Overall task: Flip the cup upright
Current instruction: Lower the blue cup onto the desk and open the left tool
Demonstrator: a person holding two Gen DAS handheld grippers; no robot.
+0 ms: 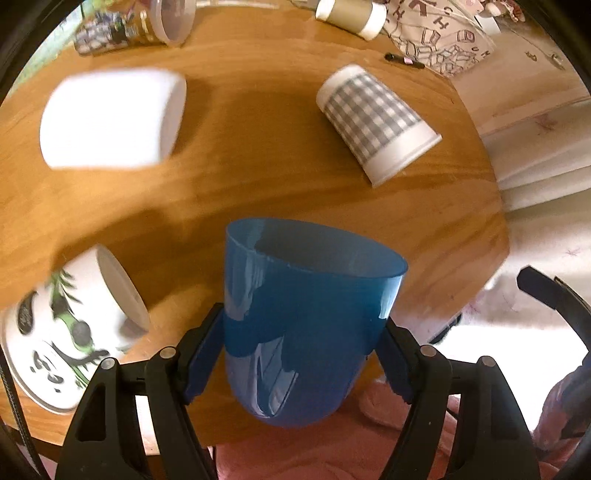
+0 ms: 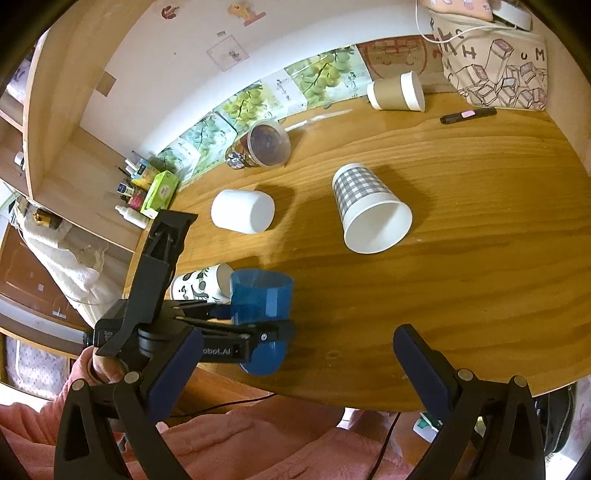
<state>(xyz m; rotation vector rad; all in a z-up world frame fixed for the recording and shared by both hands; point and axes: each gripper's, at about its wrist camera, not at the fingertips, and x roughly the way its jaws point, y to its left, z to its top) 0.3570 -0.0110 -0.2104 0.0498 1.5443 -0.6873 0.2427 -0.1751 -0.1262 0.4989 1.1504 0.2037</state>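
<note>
Left wrist view. My left gripper [image 1: 301,354] is closed on the blue cup [image 1: 306,317], one blue pad on each side of its lower body. The cup is raised above the near edge of the wooden table [image 1: 258,177], mouth up and tipped away from me; its interior shows nothing inside. On the table, all lying on their sides: a panda-print cup [image 1: 70,332] at near left, mouth toward the centre, just beside the blue cup; a plain white cup [image 1: 110,120] at far left, blurred; a grey checked paper cup [image 1: 376,122] at far right. At the far edge lie a clear plastic cup [image 1: 162,22] with a patterned base and a brown-banded paper cup [image 1: 351,16]. A black marker [image 1: 404,61] lies beside a printed pouch [image 1: 436,37].

Right wrist view. My right gripper [image 2: 295,369] holds nothing, its jaws wide apart above the near table edge [image 2: 369,391]. The left gripper [image 2: 236,332] carries the blue cup [image 2: 262,299] at near left. The checked cup [image 2: 369,210] shows a white, empty interior. The clear cup [image 2: 266,144] has dark contents I cannot identify. The white cup [image 2: 242,210], panda cup [image 2: 199,284], brown-banded cup [image 2: 397,92], marker [image 2: 467,115] and pouch [image 2: 495,66] lie as listed.
</note>
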